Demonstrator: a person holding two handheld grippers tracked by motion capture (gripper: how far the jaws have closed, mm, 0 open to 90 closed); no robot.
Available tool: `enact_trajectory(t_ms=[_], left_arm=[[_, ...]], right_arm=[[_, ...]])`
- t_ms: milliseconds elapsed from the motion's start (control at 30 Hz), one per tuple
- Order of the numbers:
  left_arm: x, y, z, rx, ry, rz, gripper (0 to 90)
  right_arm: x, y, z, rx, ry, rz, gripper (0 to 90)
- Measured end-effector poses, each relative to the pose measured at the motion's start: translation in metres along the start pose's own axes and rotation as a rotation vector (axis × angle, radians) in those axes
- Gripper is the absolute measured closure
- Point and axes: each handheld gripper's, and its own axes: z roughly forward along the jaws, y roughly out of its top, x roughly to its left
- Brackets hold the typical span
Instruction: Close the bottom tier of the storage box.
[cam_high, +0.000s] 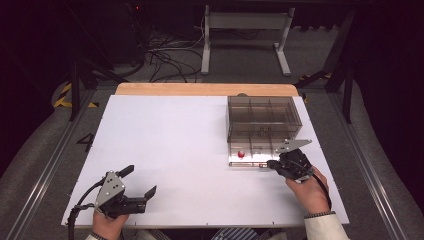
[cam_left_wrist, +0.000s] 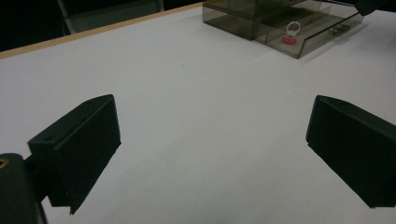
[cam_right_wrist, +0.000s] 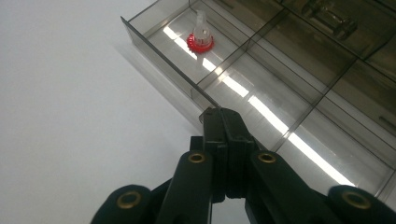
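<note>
A smoky clear drawer cabinet (cam_high: 264, 114) stands at the right of the white table (cam_high: 170, 145). Its bottom drawer (cam_high: 250, 159) is pulled out toward me. In the drawer's left compartment sits a small clear piece with a red base (cam_high: 241, 154) (cam_right_wrist: 201, 41) (cam_left_wrist: 289, 38). My right gripper (cam_high: 270, 163) (cam_right_wrist: 220, 114) is shut, its tips at the drawer's front wall (cam_right_wrist: 159, 63); whether they pinch the wall I cannot tell. My left gripper (cam_high: 141, 180) (cam_left_wrist: 212, 144) rests open near the front left edge with nothing but bare table between its jaws.
A small metal part (cam_right_wrist: 329, 18) lies in a farther drawer compartment. The table's wooden far edge (cam_high: 205, 89) runs behind the cabinet. Beyond it on the floor are cables (cam_high: 165, 55) and a grey stand (cam_high: 245, 35).
</note>
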Motion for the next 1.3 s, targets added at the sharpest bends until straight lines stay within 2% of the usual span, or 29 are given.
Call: enact_trajectory(t_ms=[367, 833, 1300], left_arm=[[0.0, 0.0, 0.0, 0.0, -0.001, 0.0, 3.8], [0.0, 0.0, 0.0, 0.0, -0.001, 0.003, 3.8], [0.0, 0.0, 0.0, 0.0, -0.001, 0.004, 3.8]], right_arm=[[-0.007, -0.008, 0.005, 0.061, -0.012, 0.019, 90.0], [-0.009, -0.01, 0.008, 0.102, -0.016, 0.026, 90.0], [-0.013, -0.015, 0.021, 0.141, -0.034, 0.039, 90.0]])
